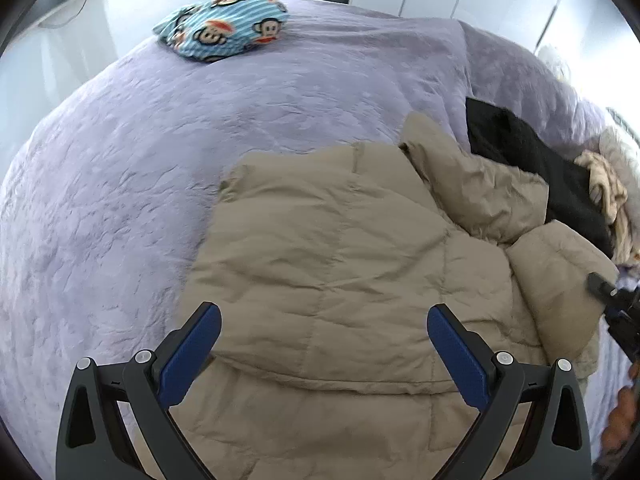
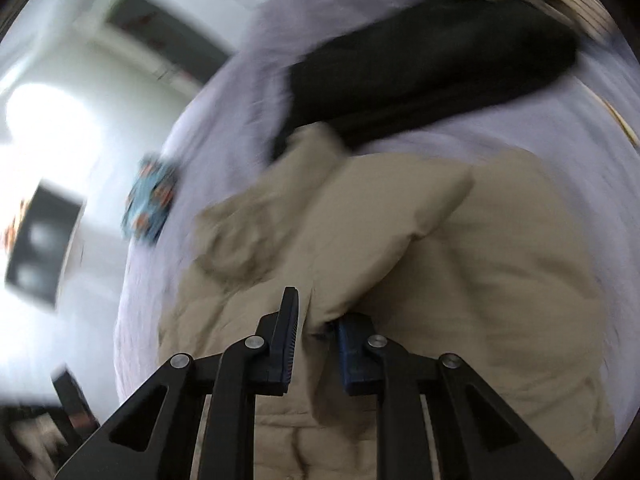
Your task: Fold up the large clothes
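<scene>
- While the right gripper (image 2: pixel 316 320) is seen in its own wrist view with its jaws drawn close together, a beige fold of the puffer jacket (image 2: pixel 360 240) is caught between the pads; it is judged to be clamped on that fold, though motion blur softens the view.
- From the pinch, the held fold, probably a sleeve, is seen to run up and to the right, away from the gripper, ending in a rounded edge.
- The left gripper (image 1: pixel 324 320) is held with its blue pads wide apart, above the jacket's quilted body (image 1: pixel 328 264); nothing is gripped, and no contact with the cloth can be made out.
- The jacket is spread on the lavender bedspread (image 1: pixel 120 200), directly below and ahead of the left gripper, its long axis running roughly from the near edge toward the far right of that view.
- In the left wrist view, the tip of the right gripper is glimpsed at the jacket's right-hand bulge, so the right hand is the nearer one to the sleeve, the left nearer the body and hem.
- The coming move is judged to be a carry of the sleeve inward, across the body toward the left gripper.
- Beyond the jacket, a black garment (image 1: pixel 532 160) lies touching its far edge, and a striped monkey-print bundle (image 1: pixel 224 26) lies well apart.
</scene>
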Tool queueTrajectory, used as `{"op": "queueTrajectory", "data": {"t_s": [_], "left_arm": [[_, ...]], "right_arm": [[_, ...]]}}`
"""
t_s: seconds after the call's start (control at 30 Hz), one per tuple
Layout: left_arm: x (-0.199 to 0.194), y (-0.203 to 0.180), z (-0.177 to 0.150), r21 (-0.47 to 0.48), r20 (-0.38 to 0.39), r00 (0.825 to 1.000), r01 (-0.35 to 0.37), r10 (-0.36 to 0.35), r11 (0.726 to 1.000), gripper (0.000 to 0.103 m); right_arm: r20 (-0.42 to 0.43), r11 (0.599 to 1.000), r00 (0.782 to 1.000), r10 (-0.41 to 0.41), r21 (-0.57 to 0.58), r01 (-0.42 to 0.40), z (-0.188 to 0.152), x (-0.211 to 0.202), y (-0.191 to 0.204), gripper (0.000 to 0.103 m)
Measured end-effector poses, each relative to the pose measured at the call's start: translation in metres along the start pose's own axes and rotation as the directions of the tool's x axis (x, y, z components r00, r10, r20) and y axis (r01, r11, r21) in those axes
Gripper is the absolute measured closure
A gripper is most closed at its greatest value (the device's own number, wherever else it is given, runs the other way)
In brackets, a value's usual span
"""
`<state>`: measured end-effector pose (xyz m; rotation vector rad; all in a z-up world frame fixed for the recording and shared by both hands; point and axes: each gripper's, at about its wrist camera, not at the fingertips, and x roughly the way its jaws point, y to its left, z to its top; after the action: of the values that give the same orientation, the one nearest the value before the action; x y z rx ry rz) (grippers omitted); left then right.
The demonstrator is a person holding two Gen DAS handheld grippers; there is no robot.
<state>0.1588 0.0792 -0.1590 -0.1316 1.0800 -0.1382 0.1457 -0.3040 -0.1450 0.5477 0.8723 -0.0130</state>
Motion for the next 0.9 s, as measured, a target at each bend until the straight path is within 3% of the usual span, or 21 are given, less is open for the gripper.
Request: {"op": "queueTrajectory", "data": {"t_s": [0.1,0.2,0.23,0.27,0.3,0.33,0.47,0.63,0.77,0.8,0.83,0.87,0.9], "left_arm": [[-0.003,0.018,0.0,-0.063,-0.009,0.998,0.06,-0.061,0.996,0.0],[-0.005,0.026,-0.002,-0.103,-0.004,0.995,0.095,-0.095,0.99,0.0],[-0.006,0.029,-0.003,-0.12,-0.004,0.993,0.116,-0.117,0.986,0.0],[-0.006,0.03,-0.003,-0.129,-0.005,0.991,0.129,-0.131,0.983,0.0],[-0.006,0.032,-0.003,-0.145,-0.01,0.986,0.161,-0.164,0.976,0.0],[-0.006,0.031,-0.003,-0.154,-0.014,0.982,0.185,-0.189,0.971,0.0],[0.004,0.017,-0.003,-0.135,-0.066,0.96,0.262,-0.273,0.955,0.0],[0.018,-0.023,-0.01,-0.048,-0.144,0.933,0.327,-0.33,0.944,0.002],[0.023,-0.049,-0.012,0.01,-0.181,0.912,0.376,-0.368,0.927,0.002],[0.028,-0.055,-0.013,0.024,-0.202,0.911,0.372,-0.36,0.928,0.005],[0.035,-0.062,-0.014,0.042,-0.226,0.915,0.353,-0.335,0.935,0.029],[0.045,-0.069,-0.017,0.06,-0.275,0.91,0.338,-0.31,0.939,0.061],[0.053,-0.073,-0.019,0.072,-0.32,0.906,0.314,-0.276,0.947,0.076]], "right_arm": [[-0.083,0.975,0.996,0.01,-0.218,-0.028,-0.023,0.025,0.059,0.082],[-0.202,0.932,0.979,-0.037,-0.36,-0.039,-0.057,0.056,0.096,0.079],[-0.25,0.923,0.967,-0.057,-0.382,-0.044,-0.068,0.067,0.101,0.074],[-0.305,0.919,0.95,-0.068,-0.389,-0.059,-0.079,0.076,0.101,0.059],[-0.338,0.921,0.939,-0.069,-0.384,-0.071,-0.084,0.081,0.1,0.048],[-0.369,0.926,0.927,-0.059,-0.367,-0.087,-0.092,0.082,0.095,0.047],[-0.379,0.95,0.925,-0.015,-0.293,-0.105,-0.093,0.052,0.066,0.043],[-0.309,0.995,0.951,-0.029,-0.095,0.0,-0.073,-0.005,-0.019,0.042],[-0.221,0.99,0.974,-0.055,0.117,0.082,-0.061,-0.051,-0.095,0.041],[-0.208,0.98,0.977,-0.045,0.178,0.083,-0.057,-0.055,-0.114,0.041],[-0.194,0.971,0.981,-0.028,0.227,0.073,-0.056,-0.058,-0.126,0.041],[-0.17,0.956,0.985,-0.009,0.287,0.058,-0.055,-0.062,-0.142,0.041],[-0.153,0.947,0.988,0.005,0.319,0.045,-0.054,-0.067,-0.153,0.042]]}}
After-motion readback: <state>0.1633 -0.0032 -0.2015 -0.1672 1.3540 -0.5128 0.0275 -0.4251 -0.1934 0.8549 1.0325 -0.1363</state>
